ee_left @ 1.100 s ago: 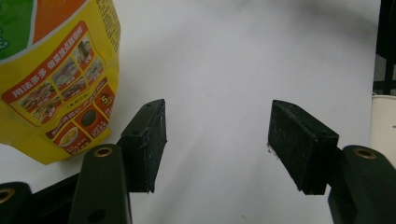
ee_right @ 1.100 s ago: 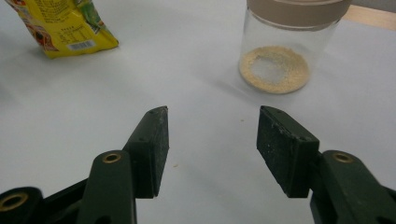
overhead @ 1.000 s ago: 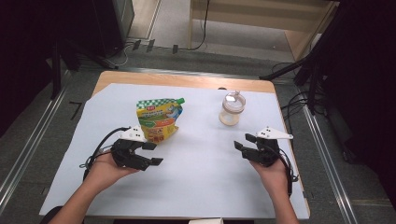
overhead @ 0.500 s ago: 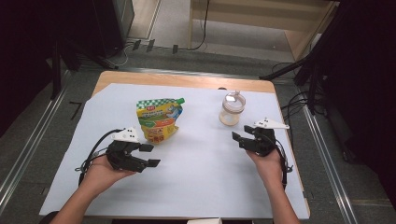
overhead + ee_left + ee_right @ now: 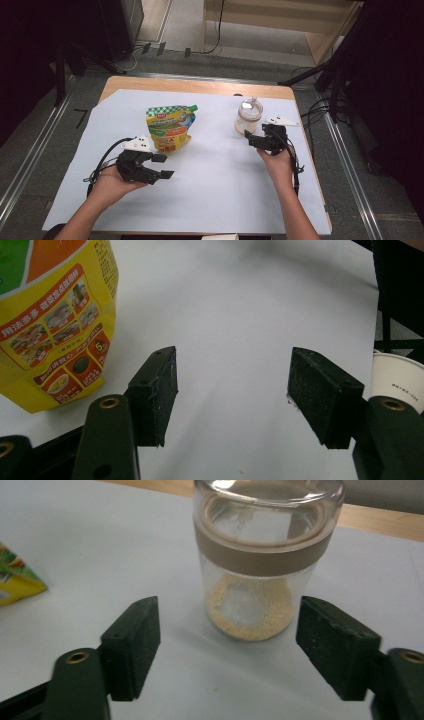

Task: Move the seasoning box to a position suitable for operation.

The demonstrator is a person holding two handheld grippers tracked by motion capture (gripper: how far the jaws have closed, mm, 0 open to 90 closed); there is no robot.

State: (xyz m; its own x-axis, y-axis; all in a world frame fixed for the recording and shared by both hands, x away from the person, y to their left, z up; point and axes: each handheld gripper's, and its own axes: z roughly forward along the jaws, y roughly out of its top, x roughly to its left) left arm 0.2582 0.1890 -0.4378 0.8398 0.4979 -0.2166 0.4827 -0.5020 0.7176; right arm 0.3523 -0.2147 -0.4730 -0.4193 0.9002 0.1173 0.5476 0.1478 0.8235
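Note:
A yellow and green pouch (image 5: 169, 128) stands on the white sheet (image 5: 220, 190) left of centre. My left gripper (image 5: 164, 166) stands open just in front of it and to its right, with nothing between the pads (image 5: 232, 385); the pouch (image 5: 55, 315) is at its left. A glass jar (image 5: 248, 116) with a beige band and a little pale grain inside stands at the back right. My right gripper (image 5: 251, 141) is close in front of the jar (image 5: 260, 555). Its jaws (image 5: 227, 645) have just been opening and stand open, with the jar just ahead of them and untouched.
The wooden table top (image 5: 200, 86) shows beyond the sheet's far edge. A white paper cup (image 5: 397, 380) is at the right edge of the left gripper view. Dark stands and cables (image 5: 320, 80) crowd the floor behind and to the right.
My right hand has moved away from the person, up to the jar, and its jaws have spread wider. The left hand has stayed where it was.

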